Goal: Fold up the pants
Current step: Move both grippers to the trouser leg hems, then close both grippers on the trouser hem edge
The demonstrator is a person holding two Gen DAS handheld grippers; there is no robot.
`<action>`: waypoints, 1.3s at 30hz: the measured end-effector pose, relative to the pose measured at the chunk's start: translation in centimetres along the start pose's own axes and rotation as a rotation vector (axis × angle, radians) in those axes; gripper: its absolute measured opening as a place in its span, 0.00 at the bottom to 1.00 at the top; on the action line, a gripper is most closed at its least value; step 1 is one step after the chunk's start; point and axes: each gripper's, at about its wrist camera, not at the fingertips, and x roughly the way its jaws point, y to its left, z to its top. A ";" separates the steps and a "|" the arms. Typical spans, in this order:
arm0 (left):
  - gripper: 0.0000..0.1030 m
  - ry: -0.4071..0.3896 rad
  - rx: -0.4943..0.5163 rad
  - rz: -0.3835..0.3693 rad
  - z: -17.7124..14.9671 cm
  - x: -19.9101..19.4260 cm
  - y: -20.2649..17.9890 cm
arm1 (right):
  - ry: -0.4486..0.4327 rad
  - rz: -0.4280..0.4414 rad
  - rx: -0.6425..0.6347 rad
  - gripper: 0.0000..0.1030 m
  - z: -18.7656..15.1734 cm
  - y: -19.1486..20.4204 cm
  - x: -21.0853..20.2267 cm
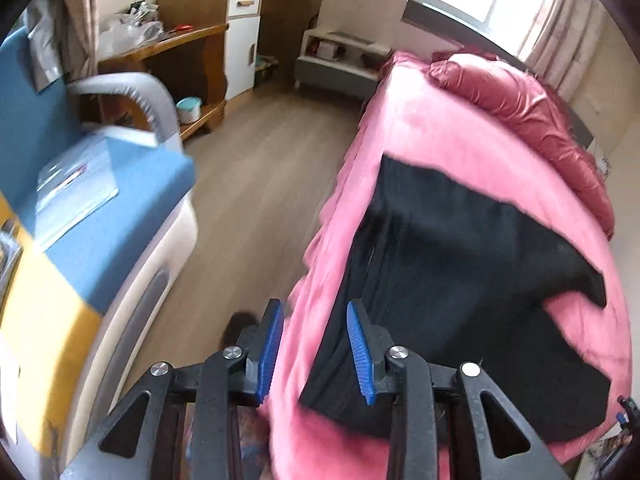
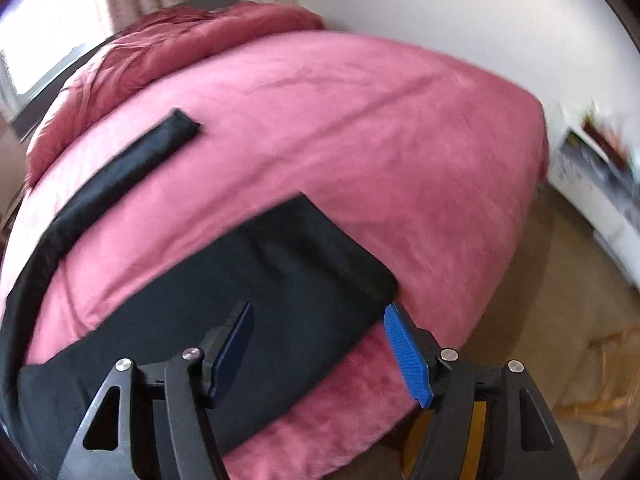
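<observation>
Black pants [image 1: 460, 272] lie spread flat on the pink bed cover [image 1: 440, 128]. My left gripper [image 1: 314, 306] hovers open above the bed's near left edge. Only the cover and the pants' near corner show behind the gap between its blue pads. In the right wrist view one wide black leg [image 2: 280, 264] runs toward me. The other leg [image 2: 120, 176] stretches away to the upper left, with pink bed cover [image 2: 360, 120] between them. My right gripper [image 2: 318, 307] stands wide open just above the near leg's right edge, and its pads press on nothing.
A crumpled dark pink quilt [image 1: 520, 92] is heaped at the bed's far end by the window. A blue and yellow chair [image 1: 100, 232] stands left of the wooden floor strip [image 1: 260, 160]. Beyond it are a desk [image 1: 180, 48] and a white cabinet [image 1: 242, 40]. A white low shelf [image 2: 600, 184] stands right of the bed.
</observation>
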 end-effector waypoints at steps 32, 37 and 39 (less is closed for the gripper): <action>0.50 0.192 0.114 -0.074 16.2 24.9 -12.7 | 0.230 0.278 -0.689 0.73 11.5 49.6 17.1; 0.22 0.176 0.171 -0.056 16.1 25.6 -13.2 | 0.263 0.262 -0.722 0.52 11.1 50.3 19.3; 0.14 0.152 0.177 -0.077 16.1 24.8 -13.3 | 0.250 0.285 -0.745 0.14 11.0 50.4 18.8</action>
